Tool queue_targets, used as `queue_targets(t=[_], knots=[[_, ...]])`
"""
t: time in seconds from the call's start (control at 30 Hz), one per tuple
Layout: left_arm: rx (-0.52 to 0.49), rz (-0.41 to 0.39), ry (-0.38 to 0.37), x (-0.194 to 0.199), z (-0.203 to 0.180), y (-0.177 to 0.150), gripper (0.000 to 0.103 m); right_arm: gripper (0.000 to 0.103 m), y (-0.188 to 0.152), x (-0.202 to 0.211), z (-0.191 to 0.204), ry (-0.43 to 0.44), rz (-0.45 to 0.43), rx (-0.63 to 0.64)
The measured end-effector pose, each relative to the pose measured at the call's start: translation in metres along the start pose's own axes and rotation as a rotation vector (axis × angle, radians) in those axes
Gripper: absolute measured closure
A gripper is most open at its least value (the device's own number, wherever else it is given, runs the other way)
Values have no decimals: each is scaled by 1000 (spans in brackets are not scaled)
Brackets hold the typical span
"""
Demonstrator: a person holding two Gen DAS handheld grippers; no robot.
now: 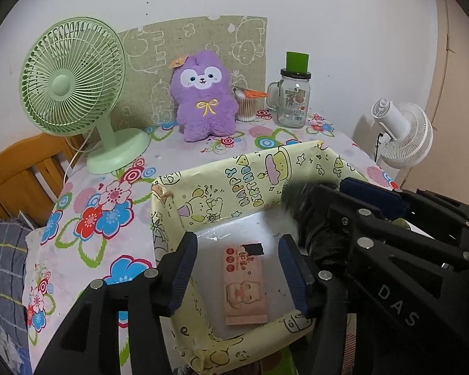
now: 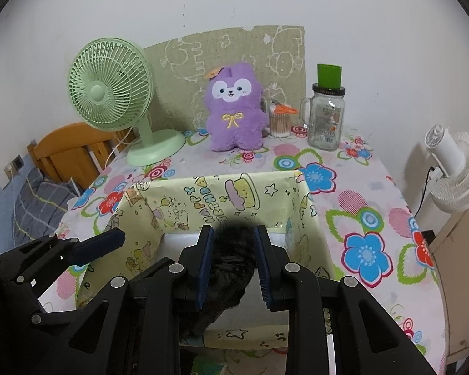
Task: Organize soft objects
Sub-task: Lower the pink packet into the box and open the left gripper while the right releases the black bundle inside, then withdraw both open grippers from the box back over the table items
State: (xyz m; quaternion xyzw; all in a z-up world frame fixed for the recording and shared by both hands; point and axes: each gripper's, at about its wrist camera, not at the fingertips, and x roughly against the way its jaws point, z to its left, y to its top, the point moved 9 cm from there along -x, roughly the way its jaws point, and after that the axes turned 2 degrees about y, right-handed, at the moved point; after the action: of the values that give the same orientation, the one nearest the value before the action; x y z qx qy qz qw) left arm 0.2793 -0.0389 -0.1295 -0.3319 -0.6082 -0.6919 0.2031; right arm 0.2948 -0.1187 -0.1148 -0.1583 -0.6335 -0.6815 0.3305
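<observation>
While the left wrist view looks down into the box (image 1: 234, 187), the left hand-held gripper (image 1: 237, 268) hangs released over its white floor, where a pink packet (image 1: 244, 287) lies with its long axis 12 to 6. Right hand-held gripper (image 1: 312, 212) enters at 3 o'clock, "DAS" on its arm, clenched on the dark furry toy (image 1: 309, 218). Box wall reads "HAPPY BIRTHDAY".

Right wrist view: right hand-held gripper (image 2: 233, 265) grasps the dark furry toy (image 2: 231, 259) over the box (image 2: 222, 200); drop point is straight below. Purple plush (image 2: 234, 109) sits at 12 on the floral surface (image 2: 359, 218), beside the jar (image 2: 326, 118); left hand-held gripper is at 9.
</observation>
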Motion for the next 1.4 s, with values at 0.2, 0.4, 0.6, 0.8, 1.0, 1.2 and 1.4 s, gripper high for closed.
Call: queue_targets(t=[0.2,0.4,0.6,0.8,1.0,1.2,1.4], knots=[[2,-7,-14,6,-3,0,44,15,4,13,0,-31,-62,7],[5,-37,-13,19,-4,2,40,4,11,29,5,-65,-90,69],[9,-71,3,38,-3,4,29,3,13,47,9,-61,-109,73],[7,-96,6,58,-6,4,14,3,14,67,15,-62,-131,77],[12,-119,15,75,-8,1,7,1,9,86,18,-68,-146,75],[14,-134,22,90,-11,-3,4,0,4,99,20,-57,-144,58],[23,-145,25,102,-11,-7,3,0,0,112,21,-54,-152,53]])
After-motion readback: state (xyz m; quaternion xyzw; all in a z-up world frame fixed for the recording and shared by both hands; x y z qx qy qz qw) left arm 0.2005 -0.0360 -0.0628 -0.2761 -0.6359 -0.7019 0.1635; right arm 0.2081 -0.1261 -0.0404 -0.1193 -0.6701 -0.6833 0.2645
